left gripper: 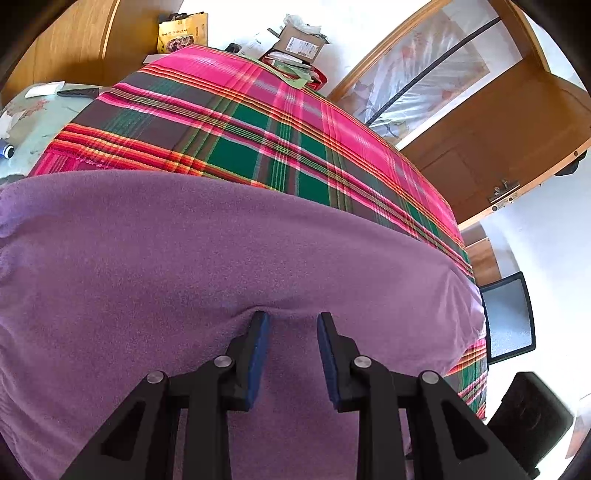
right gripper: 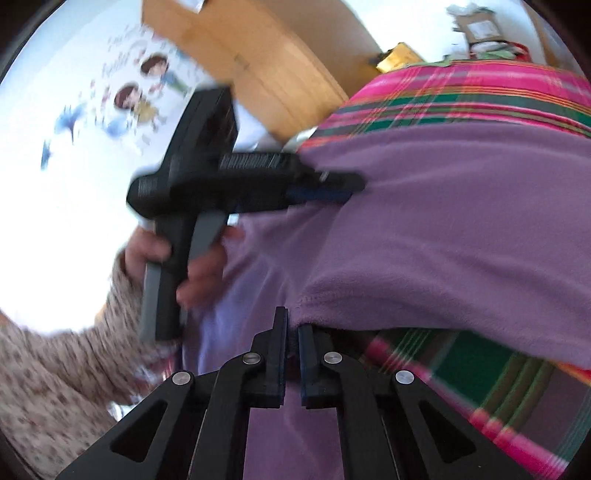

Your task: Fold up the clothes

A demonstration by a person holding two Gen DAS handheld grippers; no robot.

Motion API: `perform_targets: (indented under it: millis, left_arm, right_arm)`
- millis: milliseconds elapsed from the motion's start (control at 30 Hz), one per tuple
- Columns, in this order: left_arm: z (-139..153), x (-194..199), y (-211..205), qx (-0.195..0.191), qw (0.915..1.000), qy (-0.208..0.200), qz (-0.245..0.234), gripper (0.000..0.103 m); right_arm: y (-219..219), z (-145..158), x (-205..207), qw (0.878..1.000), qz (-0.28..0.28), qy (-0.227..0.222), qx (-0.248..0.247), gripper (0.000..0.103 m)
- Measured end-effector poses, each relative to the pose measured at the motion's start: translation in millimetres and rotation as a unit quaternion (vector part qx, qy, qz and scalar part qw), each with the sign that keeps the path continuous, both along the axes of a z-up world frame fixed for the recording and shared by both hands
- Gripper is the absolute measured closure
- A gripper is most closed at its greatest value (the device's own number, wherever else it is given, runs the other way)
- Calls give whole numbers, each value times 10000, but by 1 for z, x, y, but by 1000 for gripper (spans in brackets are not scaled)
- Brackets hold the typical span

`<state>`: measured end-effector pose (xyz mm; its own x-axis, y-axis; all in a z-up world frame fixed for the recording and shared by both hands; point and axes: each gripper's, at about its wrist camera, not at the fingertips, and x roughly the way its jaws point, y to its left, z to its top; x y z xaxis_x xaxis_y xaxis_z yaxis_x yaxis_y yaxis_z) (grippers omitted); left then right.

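While the soft purple fleece garment (left gripper: 229,251) lay across the pink-and-green plaid cloth (left gripper: 236,122), the right gripper (right gripper: 291,332) pinched its near hem, and the left gripper (left gripper: 293,321) pressed parted jaws into the fleece.

A plaid cloth (left gripper: 258,122) covers the table, with a cardboard box (left gripper: 301,42) behind it.

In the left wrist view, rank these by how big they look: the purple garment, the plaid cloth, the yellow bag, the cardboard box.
1. Purple garment, though it is nearest the camera.
2. Plaid cloth.
3. Yellow bag and cardboard box: look alike, both far off, so unranked.
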<state>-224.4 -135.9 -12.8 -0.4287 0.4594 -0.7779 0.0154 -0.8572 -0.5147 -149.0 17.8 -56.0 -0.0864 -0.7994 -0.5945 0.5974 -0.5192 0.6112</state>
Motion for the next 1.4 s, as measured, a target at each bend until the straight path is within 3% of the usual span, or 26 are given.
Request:
perform_targets:
  millis: [100,233,400,500,667,767,900,1067,1233,1333,1400]
  left_arm:
    - [0,0,1,-15,10000,-4,4,75]
    - [0,-1,-3,69,9999,-81,14,75]
    - [4,6,-12,51,9994,-297,160,75]
    - [9,17,-18,-64,9992,-323,246,75]
    - [17,48,-38,-151,9986,-270,421,75]
    - [16,68,-53,-292,9974,-319,571,75]
    - [15,94,-78,-298,9952,-381,851,75]
    - [18,133,-105,-351,9916,-352,1194,75]
    - [22,173,-134,-385,9866,-313,1557,75]
    - [24,200,-149,-364,9824,-277,1810,75]
    - [24,219,-159,-383,9792,-313,1968,75]
  right_arm:
    - [-2,-13,-3,9994,-120,-245,222,97]
    - [17,-15,-15,9964,-730,-350,264,94]
    - [31,1,-7,9885,-1220,319,840,94]
    - [37,12,2,9875,-1280,491,778,94]
    - [29,24,32,9906,-785,809,772,91]
    - [19,14,46,9883,-545,865,1136,91]
    - [29,6,45,9847,-865,759,1312,92]
    - [47,23,51,9701,-1555,1021,1556,88]
    - [34,36,86,9698,-1288,1326,1589,88]
    - [19,40,115,9725,-849,1526,1542,88]
    - [7,41,131,9741,-571,1632,1459,80]
